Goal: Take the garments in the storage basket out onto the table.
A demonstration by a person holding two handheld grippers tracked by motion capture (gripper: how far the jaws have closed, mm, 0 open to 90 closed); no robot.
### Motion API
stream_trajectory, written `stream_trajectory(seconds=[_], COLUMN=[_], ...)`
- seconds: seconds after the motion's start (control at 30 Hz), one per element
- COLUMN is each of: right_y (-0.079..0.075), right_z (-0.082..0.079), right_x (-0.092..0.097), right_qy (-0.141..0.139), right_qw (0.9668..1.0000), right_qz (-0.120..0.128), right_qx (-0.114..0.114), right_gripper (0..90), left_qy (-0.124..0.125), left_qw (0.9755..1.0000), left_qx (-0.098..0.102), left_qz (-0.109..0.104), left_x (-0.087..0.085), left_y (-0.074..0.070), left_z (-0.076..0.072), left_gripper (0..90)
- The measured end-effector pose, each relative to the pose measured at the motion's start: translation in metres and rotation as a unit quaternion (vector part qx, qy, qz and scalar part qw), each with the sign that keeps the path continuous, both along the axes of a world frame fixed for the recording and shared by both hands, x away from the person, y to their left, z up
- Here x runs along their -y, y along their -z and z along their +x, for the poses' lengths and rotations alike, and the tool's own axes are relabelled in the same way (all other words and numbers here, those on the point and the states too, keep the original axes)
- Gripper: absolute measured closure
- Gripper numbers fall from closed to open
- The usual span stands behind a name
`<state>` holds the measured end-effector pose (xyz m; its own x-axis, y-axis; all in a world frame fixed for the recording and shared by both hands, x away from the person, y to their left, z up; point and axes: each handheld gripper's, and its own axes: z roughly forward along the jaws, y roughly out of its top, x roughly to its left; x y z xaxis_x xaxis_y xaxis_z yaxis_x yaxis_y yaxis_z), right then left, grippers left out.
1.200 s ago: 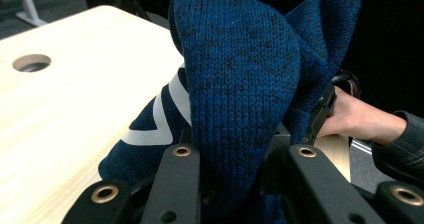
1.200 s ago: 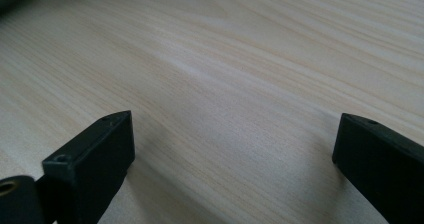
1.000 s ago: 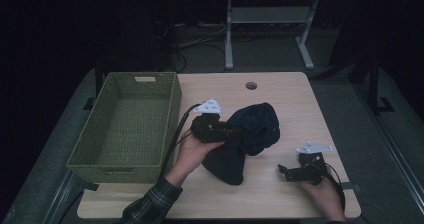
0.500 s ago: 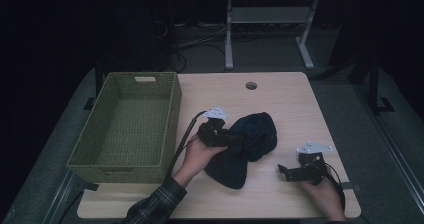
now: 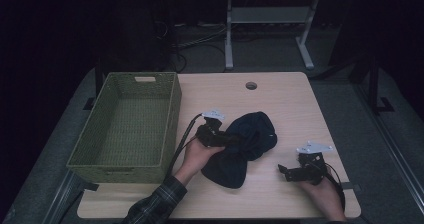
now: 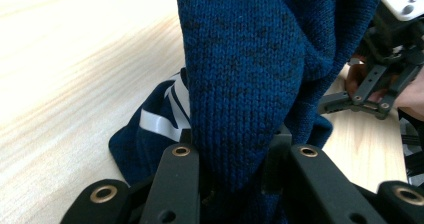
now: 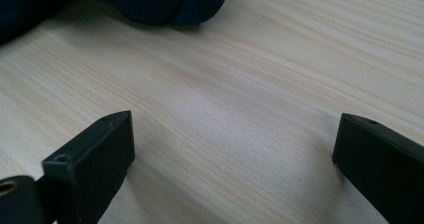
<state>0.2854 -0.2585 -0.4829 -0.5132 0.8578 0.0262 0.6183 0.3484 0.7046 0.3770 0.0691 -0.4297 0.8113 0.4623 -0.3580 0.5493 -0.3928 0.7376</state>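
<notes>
The left tool (image 5: 227,140) pinched a fold of the navy knit hat (image 5: 247,146) lying on the surface (image 5: 280,104), just right of the green wicker basket (image 5: 127,126); the right tool (image 5: 290,173), jaws spread and empty, sat beyond the hat's far side, farther from the basket.

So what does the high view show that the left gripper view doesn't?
High view: the green woven basket at the table's left, the cable hole and the floor beyond. Left gripper view: the knit weave and white stripes of the dark blue garment, pinched between its jaws. Both: the garment, the wooden table and the open right gripper.
</notes>
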Motion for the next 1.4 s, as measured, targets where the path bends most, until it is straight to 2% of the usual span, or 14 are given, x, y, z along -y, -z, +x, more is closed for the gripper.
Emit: stream_trajectory(seconds=[0.07, 0.2, 0.23, 0.33, 0.5, 0.6, 0.63, 0.7, 0.87, 0.9, 0.97, 1.13, 1.4], right_y=[0.000, 0.000, 0.000, 0.000, 0.000, 0.000, 0.000, 0.000, 0.000, 0.000, 0.000, 0.000, 0.000], right_z=[0.000, 0.000, 0.000, 0.000, 0.000, 0.000, 0.000, 0.000, 0.000, 0.000, 0.000, 0.000, 0.000], right_x=[0.000, 0.000, 0.000, 0.000, 0.000, 0.000, 0.000, 0.000, 0.000, 0.000, 0.000, 0.000, 0.000], right_qy=[0.000, 0.000, 0.000, 0.000, 0.000, 0.000, 0.000, 0.000, 0.000, 0.000, 0.000, -0.001, 0.000], right_qw=[1.0000, 1.0000, 1.0000, 1.0000, 1.0000, 1.0000, 1.0000, 1.0000, 1.0000, 1.0000, 1.0000, 1.0000, 1.0000], right_qz=[0.000, 0.000, 0.000, 0.000, 0.000, 0.000, 0.000, 0.000, 0.000, 0.000, 0.000, 0.001, 0.001], right_qx=[0.000, 0.000, 0.000, 0.000, -0.001, 0.000, 0.000, 0.000, 0.000, 0.000, 0.000, 0.000, 0.000], right_gripper=[3.1, 3.0, 3.0, 3.1, 3.1, 3.0, 3.0, 3.1, 3.1, 3.1, 3.1, 3.1, 3.0], left_qy=[0.003, 0.001, -0.001, -0.004, 0.001, 0.002, 0.002, -0.002, -0.003, -0.008, -0.012, -0.015, -0.015], left_qw=[1.0000, 1.0000, 0.9999, 0.9998, 0.9986, 0.9976, 0.9976, 0.9960, 0.9944, 0.9933, 0.9932, 0.9935, 0.9939], left_qx=[-0.007, -0.002, 0.007, 0.014, 0.043, 0.063, 0.063, 0.082, 0.098, 0.106, 0.105, 0.102, 0.098], left_qz=[0.002, 0.006, 0.010, 0.016, 0.030, 0.031, 0.031, 0.034, 0.039, 0.045, 0.048, 0.049, 0.049], left_x=[0.000, 0.000, 0.001, 0.000, -0.003, -0.005, -0.005, -0.008, -0.014, -0.018, -0.024, -0.037, -0.050], left_y=[0.003, 0.004, 0.002, -0.002, -0.021, -0.034, -0.034, -0.044, -0.056, -0.060, -0.061, -0.058, -0.043], left_z=[0.002, 0.001, -0.001, -0.001, -0.007, -0.016, -0.016, -0.023, -0.033, -0.037, -0.042, -0.055, -0.074], left_gripper=[73.8, 71.3, 69.4, 60.7, 43.1, 36.6, 34.6, 31.1, 29.2, 29.2, 29.3, 29.6, 29.5])
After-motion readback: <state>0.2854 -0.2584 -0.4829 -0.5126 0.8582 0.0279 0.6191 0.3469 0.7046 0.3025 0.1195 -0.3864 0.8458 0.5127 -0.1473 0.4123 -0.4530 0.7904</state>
